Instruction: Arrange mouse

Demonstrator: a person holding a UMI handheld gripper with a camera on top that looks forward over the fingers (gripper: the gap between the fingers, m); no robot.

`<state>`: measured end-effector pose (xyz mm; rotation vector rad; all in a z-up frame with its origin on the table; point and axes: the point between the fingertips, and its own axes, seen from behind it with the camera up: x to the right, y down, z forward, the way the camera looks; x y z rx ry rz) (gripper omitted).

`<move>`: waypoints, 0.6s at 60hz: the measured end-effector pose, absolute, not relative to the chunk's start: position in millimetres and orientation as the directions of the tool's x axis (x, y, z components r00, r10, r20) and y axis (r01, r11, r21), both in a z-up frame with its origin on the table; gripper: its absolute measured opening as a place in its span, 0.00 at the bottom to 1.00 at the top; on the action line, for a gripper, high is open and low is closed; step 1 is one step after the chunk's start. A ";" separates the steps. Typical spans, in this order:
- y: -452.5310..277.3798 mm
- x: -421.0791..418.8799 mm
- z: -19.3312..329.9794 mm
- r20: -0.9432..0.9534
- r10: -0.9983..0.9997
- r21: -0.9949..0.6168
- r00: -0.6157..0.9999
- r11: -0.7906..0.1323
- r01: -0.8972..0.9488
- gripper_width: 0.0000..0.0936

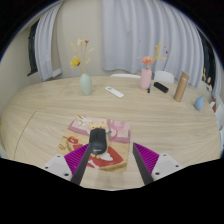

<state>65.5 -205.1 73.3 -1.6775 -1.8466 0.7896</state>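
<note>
Magenta pads (pixel 75 158) flank our hand-held gripper (pixel 110 162), which stands wide open and holds nothing. Just ahead, between the fingers, the black mouse (pixel 98 141) rests on a pink patterned mat (pixel 118 128) on the bench (pixel 40 115). We judge the approach step current; next, advance and close squarely on the mouse.

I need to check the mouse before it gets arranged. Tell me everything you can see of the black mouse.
The black, rounded plastic computer mouse looks dark and smooth, with a slightly lighter strip across its middle. It lies flat on a pink patterned mouse mat on the light wooden table, its length pointing away from the tool. It sits between the open fingers, close to the left magenta pad; whether that pad touches it is unclear. No cable is visible.
</note>
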 end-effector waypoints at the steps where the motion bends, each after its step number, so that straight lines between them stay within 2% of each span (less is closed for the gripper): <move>1: -199.5 74.0 76.9 -0.005 0.995 -0.715 -0.096 0.064 0.696 0.92; 8: -161.7 133.6 92.0 0.013 0.997 -0.692 -0.079 0.066 0.719 0.92; 19: -112.3 203.5 94.5 0.033 0.999 -0.653 -0.007 0.027 0.757 0.92; 36: -68.3 215.6 101.9 0.122 0.992 -0.664 0.040 0.051 0.746 0.91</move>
